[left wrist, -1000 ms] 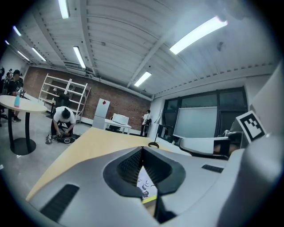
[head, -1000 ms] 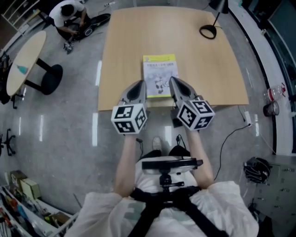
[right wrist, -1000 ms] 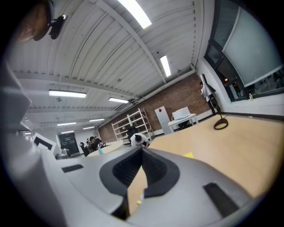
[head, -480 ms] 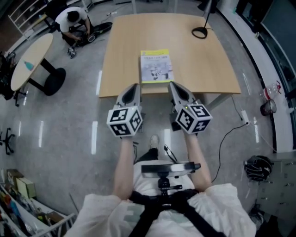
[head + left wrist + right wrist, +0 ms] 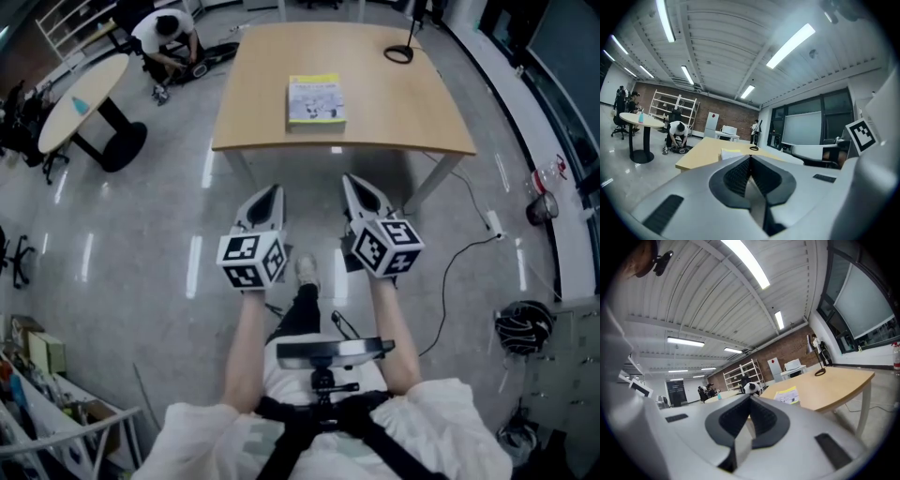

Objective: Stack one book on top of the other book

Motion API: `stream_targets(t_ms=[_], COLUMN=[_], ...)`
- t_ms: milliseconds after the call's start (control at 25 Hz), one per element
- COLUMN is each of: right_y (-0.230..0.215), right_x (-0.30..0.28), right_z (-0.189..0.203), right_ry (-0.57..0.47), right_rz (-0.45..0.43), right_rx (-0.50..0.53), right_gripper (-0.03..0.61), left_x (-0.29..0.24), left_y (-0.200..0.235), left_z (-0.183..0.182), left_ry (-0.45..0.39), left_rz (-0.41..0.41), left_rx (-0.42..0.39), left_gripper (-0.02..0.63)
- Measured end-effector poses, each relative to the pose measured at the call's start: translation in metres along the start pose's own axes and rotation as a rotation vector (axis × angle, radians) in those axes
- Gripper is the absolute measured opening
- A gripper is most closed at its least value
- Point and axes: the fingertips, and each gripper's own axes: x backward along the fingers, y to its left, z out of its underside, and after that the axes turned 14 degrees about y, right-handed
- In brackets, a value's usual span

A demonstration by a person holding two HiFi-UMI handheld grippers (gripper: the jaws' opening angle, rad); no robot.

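A book [image 5: 316, 97] with a white cover and a yellow band lies flat near the front edge of the wooden table [image 5: 262, 112]; its front edge looks thick, and I cannot tell whether a second book lies under it. My left gripper [image 5: 273, 190] and right gripper [image 5: 352, 180] hang side by side over the floor, well short of the table. Both are shut with nothing in them. In the left gripper view the book [image 5: 732, 153] shows just beyond the closed left gripper [image 5: 750, 157]. In the right gripper view the book [image 5: 787, 395] lies to the right of the closed right gripper [image 5: 751, 397].
A black lamp base [image 5: 398, 53] stands at the table's far right. A round table [image 5: 80, 98] and a crouching person [image 5: 169, 33] are at the far left. A cable [image 5: 459, 272] and a dark bag [image 5: 520, 328] lie on the floor at the right.
Both grippers have drawn back together from the table's front edge to over the bare floor, still shut. The book has stayed where it lay.
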Motion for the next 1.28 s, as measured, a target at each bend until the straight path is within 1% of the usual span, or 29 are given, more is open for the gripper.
stream_targets(t_ms=[120,320,440,520,600,680,720,800,920,1080,1160,1280], right_y=[0.017,0.053,0.072,0.084,0.097,0.114,0.124,0.145,0.174,0.188,0.193,0.191], right_x=[0.021,0.051,0.065,0.082,0.101,0.119,0.128,0.143,0.166,0.189,0.198,0.208], right_z=[0.01,0.021,0.04,0.052,0.062,0.075,0.083,0.104,0.133,0.122,0.116,0.107], right_ry=[0.009,0.009,0.031,0.035,0.028,0.024,0.026,0.043,0.083,0.056,0.043,0.031], right_rz=[-0.002,0.001,0.018,0.035,0.051,0.064,0.07,0.081,0.092,0.086,0.088,0.089], right_rx=[-0.016,-0.02,-0.024,-0.036,-0.058,-0.096,-0.115,-0.129,-0.103,-0.081,-0.044,0.009], right_gripper=[-0.005,-0.005,-0.005,-0.005,-0.005,-0.005,-0.005,-0.005,-0.005,-0.005,-0.005,-0.005], left_x=[0.031,0.074,0.095,0.111,0.129,0.149,0.159,0.18,0.211,0.232,0.244,0.252], left_y=[-0.008,-0.005,-0.009,-0.019,-0.029,-0.036,-0.039,-0.044,-0.052,-0.06,-0.066,-0.077], left_z=[0.01,0.023,0.023,0.023,0.025,0.029,0.031,0.035,0.054,0.07,0.063,0.042], left_ry=[0.005,0.008,-0.005,-0.013,-0.013,-0.007,-0.009,-0.019,-0.009,-0.008,-0.042,-0.103], left_rz=[-0.012,-0.013,0.006,0.026,0.038,0.039,0.042,0.055,0.073,0.079,0.081,0.076], left_rx=[-0.019,0.007,0.007,-0.013,-0.051,-0.097,-0.106,-0.091,-0.053,-0.038,-0.027,-0.013], left_gripper=[0.011,0.011,0.011,0.011,0.011,0.011,0.011,0.011,0.011,0.011,0.011,0.011])
